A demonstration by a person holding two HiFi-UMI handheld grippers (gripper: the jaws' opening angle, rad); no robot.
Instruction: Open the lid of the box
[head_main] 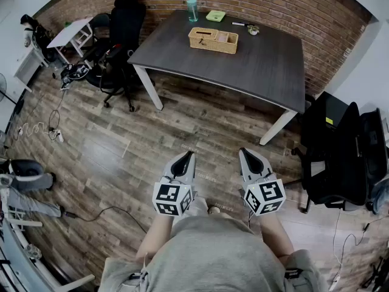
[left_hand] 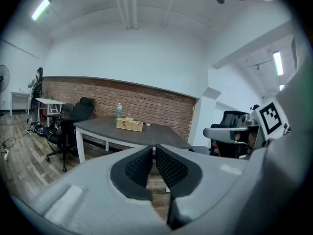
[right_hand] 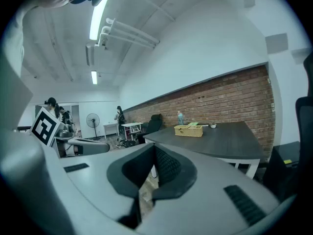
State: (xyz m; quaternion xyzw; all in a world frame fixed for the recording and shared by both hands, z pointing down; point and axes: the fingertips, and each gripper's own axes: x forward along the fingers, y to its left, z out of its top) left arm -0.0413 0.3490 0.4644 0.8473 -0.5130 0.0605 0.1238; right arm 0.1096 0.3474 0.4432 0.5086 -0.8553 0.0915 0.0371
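The person is holding both tools low in front of the body, side by side and a little apart. The left gripper (head_main: 185, 156) is gripping nothing, its fingers (left_hand: 139, 166) meeting at the tips. The right gripper (head_main: 245, 154) is likewise pinching its fingers (right_hand: 168, 166) fully together on empty air.

Ahead of them the wooden floor (head_main: 182, 123) is lying open up to the desk (head_main: 261, 72), whose near edge is running slantwise on white legs. A black office chair (head_main: 121, 38) is standing at the desk's left corner, and black bags (head_main: 340, 151) are crowding the space by its right leg.

The box (head_main: 213, 40) is sitting toward the far side of the desk, well apart from both grippers, with bare top on its near and right sides. Its lid seems to be down, though it is too distant to be sure. A bottle (head_main: 192, 7) is standing just behind it by the brick wall (head_main: 273, 5).
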